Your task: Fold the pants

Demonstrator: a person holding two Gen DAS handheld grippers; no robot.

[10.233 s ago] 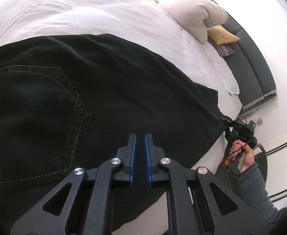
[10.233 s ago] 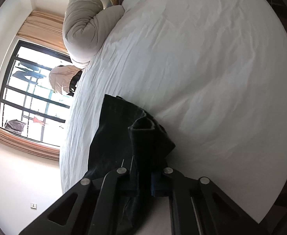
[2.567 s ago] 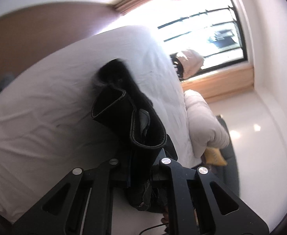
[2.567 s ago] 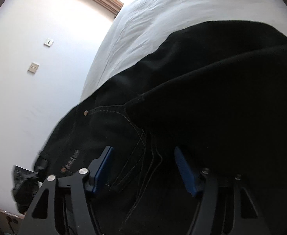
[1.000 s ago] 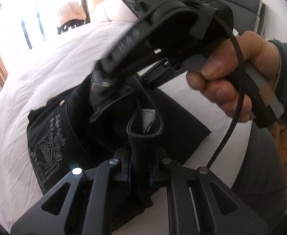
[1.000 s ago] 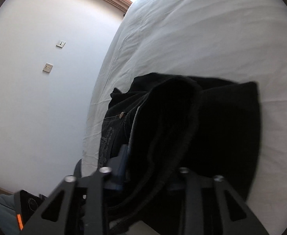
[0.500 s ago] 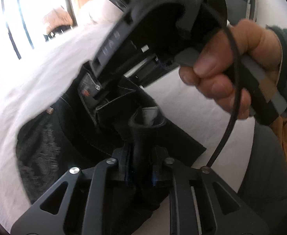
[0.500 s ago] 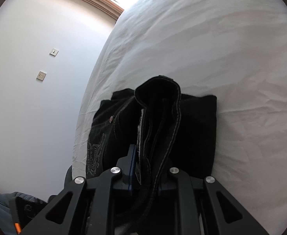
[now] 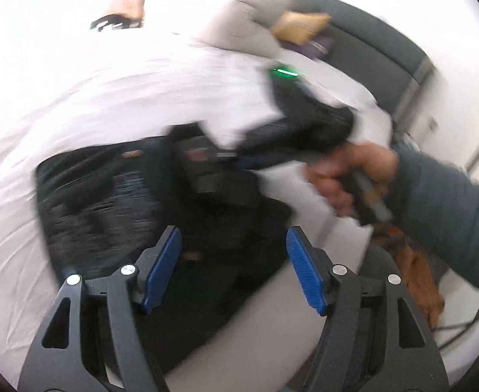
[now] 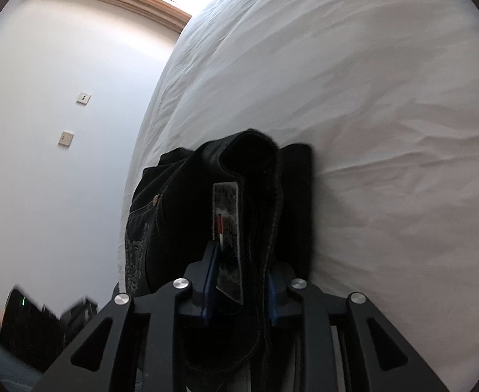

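**Black jeans bunched up at the near edge of the bed**

The black denim pants [image 10: 239,202] are lying folded in a thick bundle on the white bed sheet [image 10: 370,98], right at the near edge. The right gripper [image 10: 239,281] is pinching the waistband fold, with the sewn label showing between its blue pads [image 10: 210,271]. The left gripper [image 9: 233,261] is hovering over the bundle, blue pads spread wide and holding nothing. A grey rolled duvet [image 9: 249,23] is sitting at the far end of the bed.
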